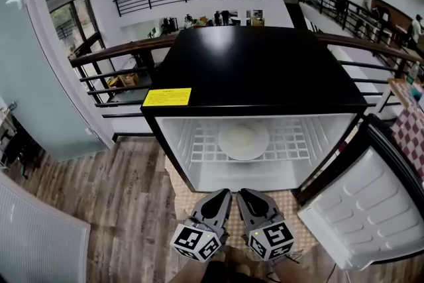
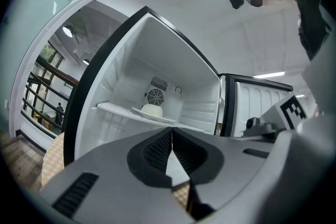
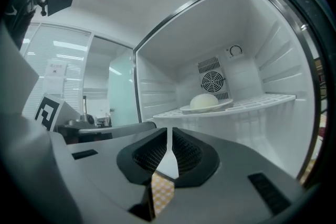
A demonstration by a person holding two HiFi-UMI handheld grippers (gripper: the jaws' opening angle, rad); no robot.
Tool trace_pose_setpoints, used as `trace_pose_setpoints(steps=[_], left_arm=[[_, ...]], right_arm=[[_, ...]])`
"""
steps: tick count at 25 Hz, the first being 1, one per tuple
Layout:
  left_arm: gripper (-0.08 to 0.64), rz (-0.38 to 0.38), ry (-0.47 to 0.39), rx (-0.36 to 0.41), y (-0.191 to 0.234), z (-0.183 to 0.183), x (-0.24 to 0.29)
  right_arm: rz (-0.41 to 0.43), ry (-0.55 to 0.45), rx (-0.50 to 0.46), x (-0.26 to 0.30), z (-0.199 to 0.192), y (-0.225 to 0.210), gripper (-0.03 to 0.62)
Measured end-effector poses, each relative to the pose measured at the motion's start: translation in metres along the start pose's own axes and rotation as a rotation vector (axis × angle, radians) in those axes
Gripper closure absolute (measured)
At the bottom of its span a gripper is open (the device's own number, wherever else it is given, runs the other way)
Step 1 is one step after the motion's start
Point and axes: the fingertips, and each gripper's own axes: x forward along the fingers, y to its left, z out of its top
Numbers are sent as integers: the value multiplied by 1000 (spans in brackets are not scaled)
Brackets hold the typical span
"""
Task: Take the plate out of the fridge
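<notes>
Straight ahead of L tongs [image 1: 222, 198] & R tongs [image 1: 248, 198]: black-topped mini fridge w/ white inside [image 1: 258, 69], white door [image 1: 368, 209] swung open off to R. Its white wire shelf [image 1: 199, 150] sits a bit above tong level. Mid-shelf: round white plate [image 1: 244, 140] w/ pale domed lump [image 3: 203, 100]. It's well apart from the tips, centred btw the pair, so neither hand is nearer; no long axis. Both tongs pressed together, empty; they prob. need opening first.
</notes>
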Motion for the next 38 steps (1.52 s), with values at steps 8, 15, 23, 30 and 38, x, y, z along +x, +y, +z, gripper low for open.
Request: trace_pose_setpoints(steps=[8, 15, 23, 30, 38], left_arm=[[549, -47, 23, -1, 8, -2, 14], [549, -78, 42, -3, 12, -5, 24], [549, -109, 55, -2, 19, -6, 31], [549, -125, 71, 0, 22, -9, 33], [549, -137, 79, 3, 28, -9, 34]], right_arm=[[-67, 1, 47, 11, 2, -13, 554], [-122, -9, 116, 18, 6, -27, 554], [-236, -54, 340, 22, 10, -53, 552], [-254, -86, 480, 30, 15, -60, 464], [-277, -173, 781, 42, 30, -77, 392]])
